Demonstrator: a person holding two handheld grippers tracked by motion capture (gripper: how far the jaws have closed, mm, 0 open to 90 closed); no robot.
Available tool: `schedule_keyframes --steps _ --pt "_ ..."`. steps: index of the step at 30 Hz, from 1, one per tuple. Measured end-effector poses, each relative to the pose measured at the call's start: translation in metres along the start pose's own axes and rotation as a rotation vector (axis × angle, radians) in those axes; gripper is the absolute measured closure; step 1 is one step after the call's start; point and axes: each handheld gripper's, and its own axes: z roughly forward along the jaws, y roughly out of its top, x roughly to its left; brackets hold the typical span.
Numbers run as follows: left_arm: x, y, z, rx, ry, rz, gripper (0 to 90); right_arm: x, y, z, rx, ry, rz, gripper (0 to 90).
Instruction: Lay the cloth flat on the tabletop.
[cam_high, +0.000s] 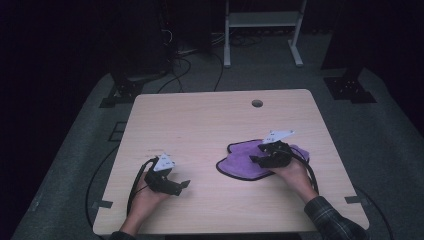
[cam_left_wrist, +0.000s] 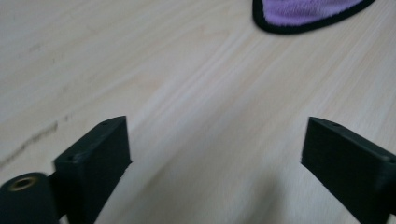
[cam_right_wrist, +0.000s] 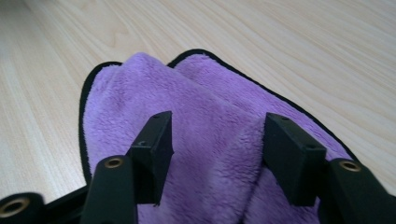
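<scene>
Between the right tongs (cam_right_wrist: 215, 154), parted and not pinching, a raised fold of the purple cloth (cam_right_wrist: 205, 116) sits on the desk (cam_high: 200, 125). Soft, light, limp; likely best grabbed at that fold. Left tongs (cam_left_wrist: 215, 163) gape empty over bare wood, cloth well beyond.

Left gripper (cam_high: 183, 185) is held low in the left hand (cam_high: 146, 199), jaws spread wide and level. Right gripper (cam_high: 256, 160), in the right hand (cam_high: 295, 173), points down-left with jaws partly apart.
</scene>
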Motion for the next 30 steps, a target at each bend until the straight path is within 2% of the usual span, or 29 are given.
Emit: schedule_keyframes --steps 2,7,8,11,12,15,18,19,22,24,25,30 --pt "0.0 0.008 0.003 -0.011 -0.014 0.008 11.5 0.002 0.001 0.0 -0.001 0.002 0.0 40.6" --pt "0.001 0.032 0.018 0.0 -0.044 0.047 17.0 0.009 0.005 0.0 -0.025 0.018 -0.018 39.2" --pt "0.002 0.041 0.025 -0.01 -0.046 0.052 19.1 0.01 0.005 -0.001 -0.027 0.023 -0.015 38.8" --pt "0.004 0.051 0.031 -0.021 -0.053 0.059 23.6 0.011 0.005 -0.001 -0.03 0.047 -0.005 38.9" --pt "0.006 0.06 0.039 -0.033 -0.067 0.063 23.9 0.011 0.005 0.0 -0.026 0.046 -0.01 38.9" --pt "0.008 0.07 0.046 -0.046 -0.089 0.061 29.6 0.012 0.004 0.002 -0.016 0.052 -0.018 38.8" --pt "0.008 0.088 0.062 -0.064 -0.11 0.065 32.9 0.012 0.004 0.003 -0.01 0.054 -0.021 38.7" --pt "0.008 0.088 0.062 -0.064 -0.11 0.065 33.7 0.012 0.004 0.003 -0.01 0.054 -0.021 38.7" --pt "0.009 0.1 0.076 -0.053 -0.12 0.09 35.8 0.011 0.003 0.003 -0.01 0.057 -0.018 38.6" --pt "0.009 0.11 0.092 -0.05 -0.141 0.087 38.4 0.011 0.003 0.002 -0.01 0.057 -0.011 38.6" --pt "0.009 0.11 0.092 -0.05 -0.141 0.087 39.0 0.011 0.003 0.002 -0.01 0.057 -0.011 38.6" --pt "0.007 0.12 0.122 -0.032 -0.168 0.068 41.0 0.009 0.001 0.001 -0.012 0.065 -0.005 38.6"
